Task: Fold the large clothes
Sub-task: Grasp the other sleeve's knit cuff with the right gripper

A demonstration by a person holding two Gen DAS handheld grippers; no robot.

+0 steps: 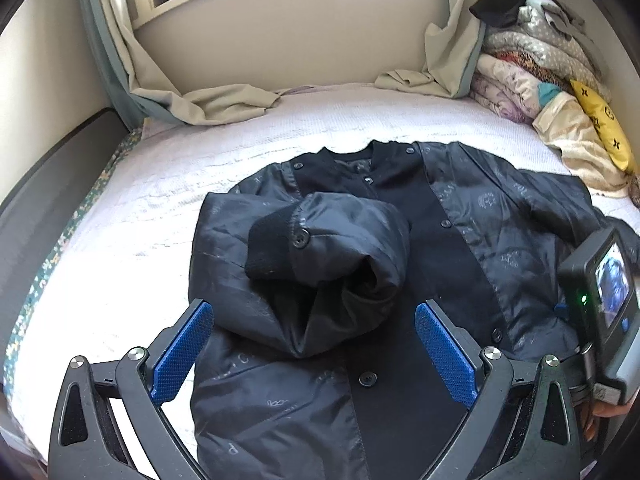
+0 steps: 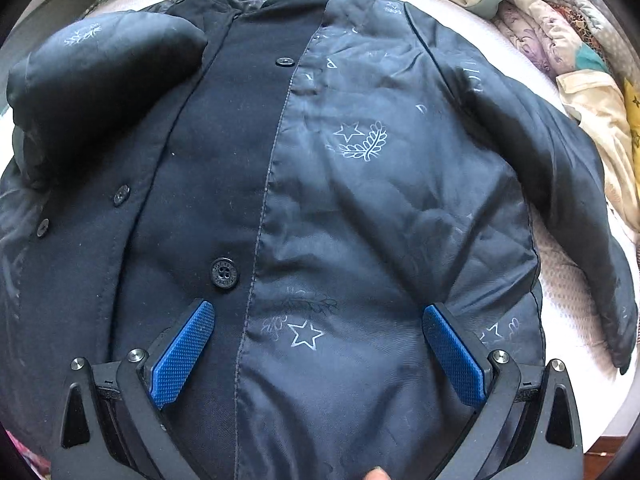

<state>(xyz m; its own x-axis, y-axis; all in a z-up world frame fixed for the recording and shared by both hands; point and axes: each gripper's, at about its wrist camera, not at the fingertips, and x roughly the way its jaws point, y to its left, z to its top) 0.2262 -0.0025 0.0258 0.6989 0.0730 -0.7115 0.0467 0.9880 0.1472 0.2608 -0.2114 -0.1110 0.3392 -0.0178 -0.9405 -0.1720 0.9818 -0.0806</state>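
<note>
- On the bed (image 1: 132, 208), a dark jacket (image 1: 472, 216) lies face up, collar toward the window wall and hem toward the person, so its long axis runs away from both tongs.
- One sleeve (image 1: 332, 240) is already folded across the chest, its knit cuff and a button showing on top; the other sleeve (image 2: 560, 168) lies spread out to the right side, its end resting on the sheet.
- Left gripper (image 1: 314, 344) hovers over the lower left of the jacket, just short of the folded sleeve; its jaws are spread wide and hold nothing.
- Right gripper (image 2: 318, 344) hangs low over the lower right front panel, jaws likewise wide apart and empty, with fabric between the pads (image 2: 452, 356) but no pinch on it.
- By my judgement, the spread sleeve is the next thing to bring in: it lies to the right of the right gripper, which is the nearer of the two.
- Pale prints cover the shell: stars, laurel sprigs and scattered letters. A "P" can be made out, but no whole word or brand reads clearly; the button text is too small to tell.
</note>
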